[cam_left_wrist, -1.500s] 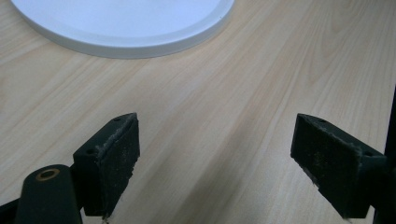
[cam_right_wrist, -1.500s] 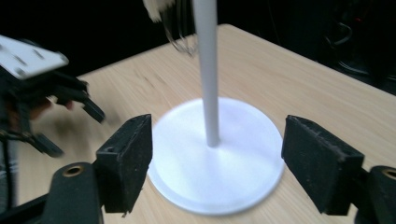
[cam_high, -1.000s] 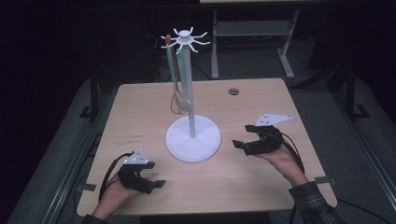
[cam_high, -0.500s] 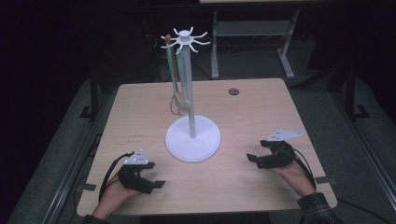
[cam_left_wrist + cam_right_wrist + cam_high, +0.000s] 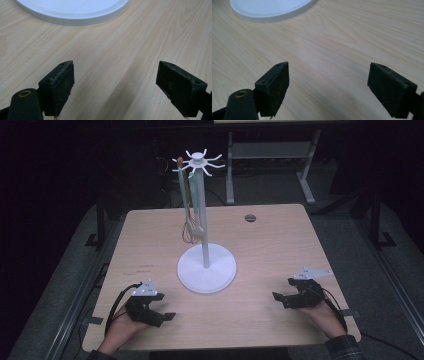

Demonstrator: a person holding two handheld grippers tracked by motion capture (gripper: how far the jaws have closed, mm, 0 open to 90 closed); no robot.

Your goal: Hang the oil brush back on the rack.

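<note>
Wooden tabletop (image 5: 280, 250); white utensil stand (image 5: 206, 266) ahead of left gripper (image 5: 165, 316) and right gripper (image 5: 278, 298), jaws spread, empty. Stand rigid, probably top-heavy; grasp pole.

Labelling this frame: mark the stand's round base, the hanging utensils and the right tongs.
stand's round base (image 5: 190, 270), high view, bare white rim
hanging utensils (image 5: 192, 227), high view, lower ends
right tongs (image 5: 281, 297), high view, between the tips

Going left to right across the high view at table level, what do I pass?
Left gripper → white stand base → right gripper. The utensils hanging from the stand overlap its pole, so they are left out.
</note>
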